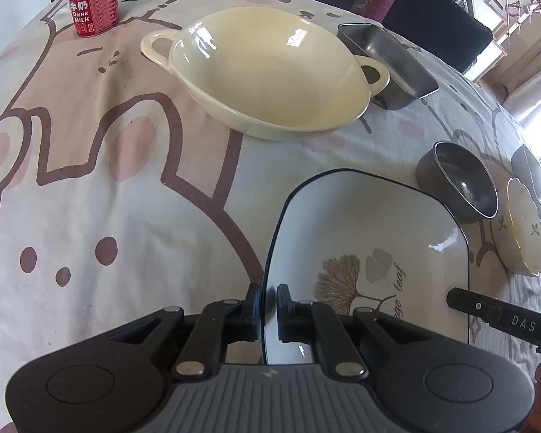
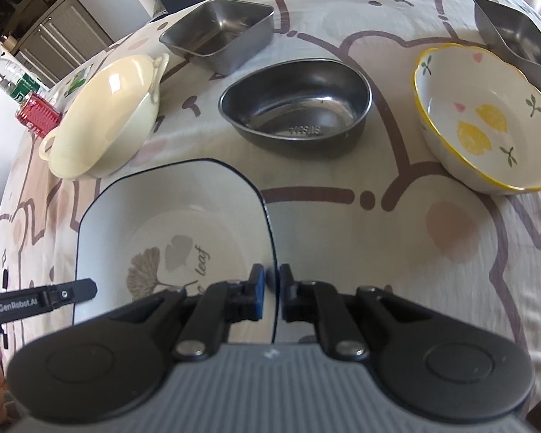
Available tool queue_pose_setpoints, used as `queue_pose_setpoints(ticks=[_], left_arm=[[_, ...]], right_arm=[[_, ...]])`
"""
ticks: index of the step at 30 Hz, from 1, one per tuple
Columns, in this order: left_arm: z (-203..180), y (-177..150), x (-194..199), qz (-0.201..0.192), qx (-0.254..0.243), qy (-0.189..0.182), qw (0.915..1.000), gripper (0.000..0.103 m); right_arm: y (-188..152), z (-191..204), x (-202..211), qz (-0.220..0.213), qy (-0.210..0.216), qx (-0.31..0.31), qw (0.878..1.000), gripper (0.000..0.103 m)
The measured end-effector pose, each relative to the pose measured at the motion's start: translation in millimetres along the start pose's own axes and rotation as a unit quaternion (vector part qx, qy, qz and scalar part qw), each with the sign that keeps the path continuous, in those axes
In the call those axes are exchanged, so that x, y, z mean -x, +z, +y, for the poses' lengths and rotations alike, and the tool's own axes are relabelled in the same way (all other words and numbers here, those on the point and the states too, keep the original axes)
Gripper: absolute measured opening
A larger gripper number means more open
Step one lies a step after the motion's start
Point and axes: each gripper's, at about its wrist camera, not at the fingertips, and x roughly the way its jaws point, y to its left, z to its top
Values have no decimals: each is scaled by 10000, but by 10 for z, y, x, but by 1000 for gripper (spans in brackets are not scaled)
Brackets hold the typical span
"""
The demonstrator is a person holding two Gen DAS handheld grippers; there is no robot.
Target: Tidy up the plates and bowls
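A white square plate (image 1: pixel 360 238) with a dark rim and a ginkgo leaf print sits low over the tablecloth, between both grippers. My left gripper (image 1: pixel 268 299) is shut on its left rim, one pad on each side of the edge. In the right wrist view the same plate (image 2: pixel 169 209) has its right rim between the pads of my right gripper (image 2: pixel 271 285), which is shut on it. A cream two-handled bowl (image 1: pixel 270 72) stands behind the plate. An oval steel bowl (image 2: pixel 295 108) and a flowered bowl (image 2: pixel 487 122) stand to its right.
A rectangular steel tray (image 2: pixel 220 29) is at the back, and another steel dish (image 2: pixel 515 36) is at the far right. A red milk can (image 1: pixel 93 7) and a green bottle stand at the far left. Dark chairs line the table's far edge.
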Motion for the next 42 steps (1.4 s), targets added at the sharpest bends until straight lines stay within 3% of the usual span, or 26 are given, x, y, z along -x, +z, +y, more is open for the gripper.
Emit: queue_pose_setpoints(ticks=[8, 10, 12, 16, 17, 19, 23, 27, 32, 37, 42], left_arm=[[9, -4, 2, 29, 5, -31, 10000, 9], [4, -15, 1, 48, -10, -23, 10000, 11], [-13, -29, -3, 84, -50, -35, 9999, 17], [-36, -60, 12, 87, -107, -34, 9999, 53], [-36, -61, 25, 65, -124, -28, 9999, 59], [-31, -64, 62, -18, -115, -16, 9999, 84], [0, -29, 187, -258, -46, -34, 9996, 99], [29, 24, 379, -647, 6, -133, 9978, 103], [64, 128, 637, -1275, 152, -322, 9912, 103], [161, 354, 840, -2071, 276, -149, 9778, 103], [252, 668, 879, -2564, 151, 131, 9664, 103]], right_arm=[[-19, -21, 16, 20, 64, 31, 10000, 18], [-32, -16, 14, 47, 73, 66, 9999, 23], [-50, -7, 19, 33, 65, 137, 9999, 36], [-93, 0, 51, -57, 64, 223, 9997, 61], [-106, -5, 65, -86, 64, 228, 9997, 72], [-135, -10, 101, -163, 69, 267, 9995, 77], [-155, -34, 233, -383, 160, 269, 9988, 90], [-107, 0, 425, -753, 359, 279, 9961, 103], [141, 78, 633, -1239, 565, 399, 9899, 103], [539, 171, 733, -1876, 687, 506, 9785, 103], [909, 244, 594, -1905, 1031, 366, 9756, 103]])
